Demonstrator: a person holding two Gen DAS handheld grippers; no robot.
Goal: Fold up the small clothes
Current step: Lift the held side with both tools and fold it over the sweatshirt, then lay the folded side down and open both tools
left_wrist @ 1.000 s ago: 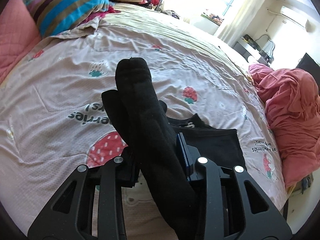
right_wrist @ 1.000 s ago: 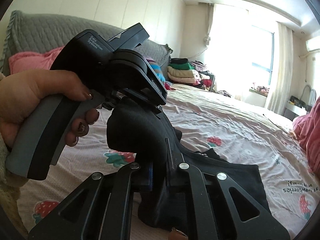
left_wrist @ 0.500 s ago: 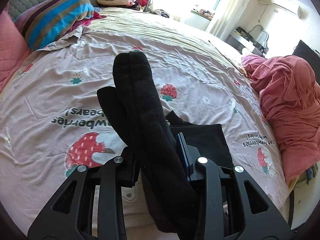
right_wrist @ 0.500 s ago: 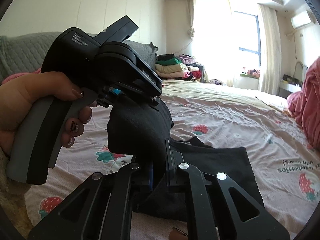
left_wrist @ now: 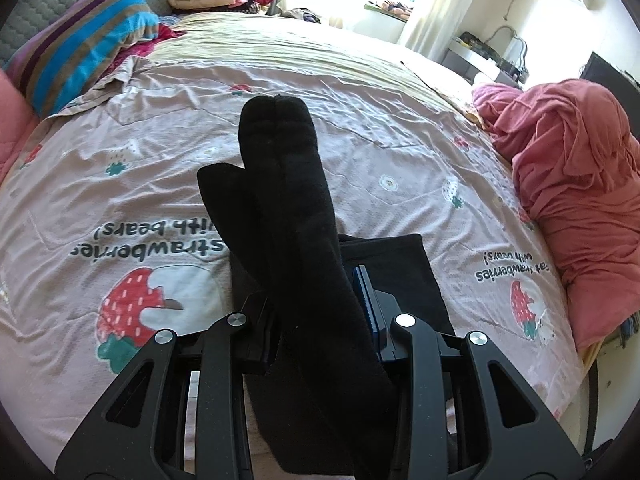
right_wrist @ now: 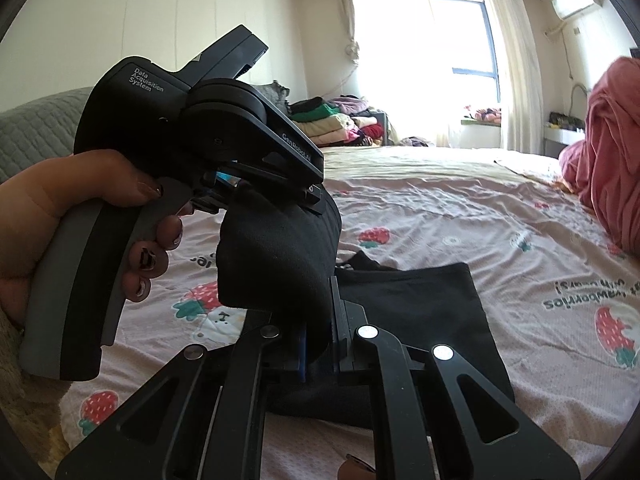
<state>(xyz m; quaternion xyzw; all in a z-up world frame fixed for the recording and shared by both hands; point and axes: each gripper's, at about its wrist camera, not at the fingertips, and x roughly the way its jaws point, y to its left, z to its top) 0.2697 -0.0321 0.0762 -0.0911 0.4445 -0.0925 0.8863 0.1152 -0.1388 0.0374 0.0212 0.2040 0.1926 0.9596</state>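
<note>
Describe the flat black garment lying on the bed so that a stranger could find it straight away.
Start from the bedsheet, pink with strawberry prints. Near its front edge, just behind both grippers, lies the flat black garment, spread as a smooth dark rectangle. Unlike the black socks held up in the air, it rests on the sheet, and unlike the rumpled pink heap, it is neat.

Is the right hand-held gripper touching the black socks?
Touching. The right wrist view shows the right hand-held gripper clamped shut on the black socks, fabric pinched between both pads.
</note>
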